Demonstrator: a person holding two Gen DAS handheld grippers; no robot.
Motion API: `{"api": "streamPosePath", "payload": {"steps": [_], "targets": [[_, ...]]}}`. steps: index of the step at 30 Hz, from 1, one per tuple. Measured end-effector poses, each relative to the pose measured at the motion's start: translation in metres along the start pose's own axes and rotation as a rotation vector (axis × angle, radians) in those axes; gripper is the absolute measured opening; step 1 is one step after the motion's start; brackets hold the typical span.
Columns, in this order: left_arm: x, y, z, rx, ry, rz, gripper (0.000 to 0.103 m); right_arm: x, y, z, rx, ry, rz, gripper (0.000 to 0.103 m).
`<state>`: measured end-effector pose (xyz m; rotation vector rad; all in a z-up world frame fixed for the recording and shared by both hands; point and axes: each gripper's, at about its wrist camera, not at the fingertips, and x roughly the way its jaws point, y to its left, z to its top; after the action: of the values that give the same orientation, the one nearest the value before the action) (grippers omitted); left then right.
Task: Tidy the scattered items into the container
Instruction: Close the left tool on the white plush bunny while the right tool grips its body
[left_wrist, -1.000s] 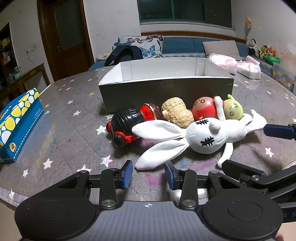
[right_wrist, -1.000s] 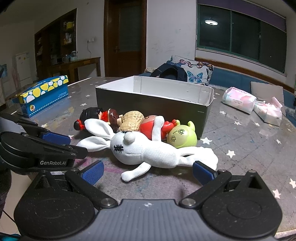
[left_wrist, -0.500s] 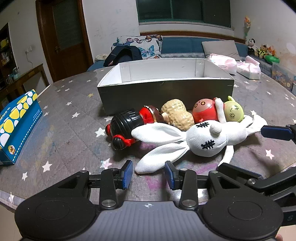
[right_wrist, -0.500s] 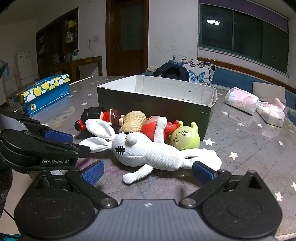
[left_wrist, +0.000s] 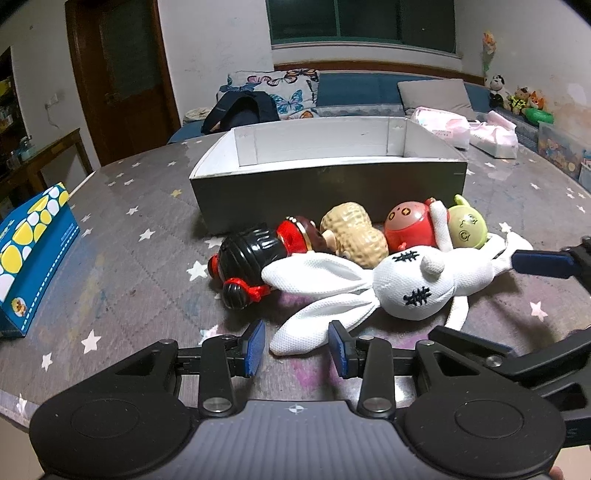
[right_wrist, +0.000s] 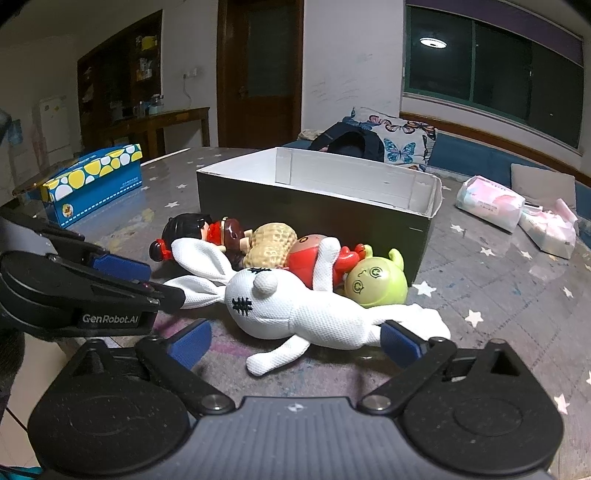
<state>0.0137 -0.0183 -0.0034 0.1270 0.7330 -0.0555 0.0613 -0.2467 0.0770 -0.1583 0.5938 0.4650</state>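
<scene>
Just ahead of right gripper (right_wrist: 295, 338), jaws wide and just closing slightly around white mesh plush rabbit (right_wrist: 295, 306), stitched eyes, limp.

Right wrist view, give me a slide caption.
Open right gripper straddling a white plush rabbit before the open box.
</scene>
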Motion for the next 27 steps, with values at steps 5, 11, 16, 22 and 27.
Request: {"api": "streamPosePath", "payload": {"steps": [5, 11, 16, 22, 27], "targets": [[-0.002, 0.002, 0.005, 0.019, -0.020, -0.033, 0.040, 0.003, 0.001, 0.002, -0.017, 0.005, 0.008, 0.098], [-0.005, 0.007, 0.014, 0.044, -0.051, -0.091, 0.040, 0.006, 0.000, 0.008, -0.040, 0.002, 0.014, 0.097], [-0.002, 0.005, 0.021, 0.101, -0.070, -0.137, 0.040, 0.015, 0.000, 0.013, -0.079, 0.015, 0.027, 0.097], [0.008, 0.005, 0.024, 0.153, -0.056, -0.210, 0.040, 0.023, 0.003, 0.010, -0.120, 0.054, 0.047, 0.098], [0.014, 0.005, 0.023, 0.194, -0.052, -0.238, 0.040, 0.018, 0.004, 0.009, -0.135, 0.083, 0.101, 0.095]]}}
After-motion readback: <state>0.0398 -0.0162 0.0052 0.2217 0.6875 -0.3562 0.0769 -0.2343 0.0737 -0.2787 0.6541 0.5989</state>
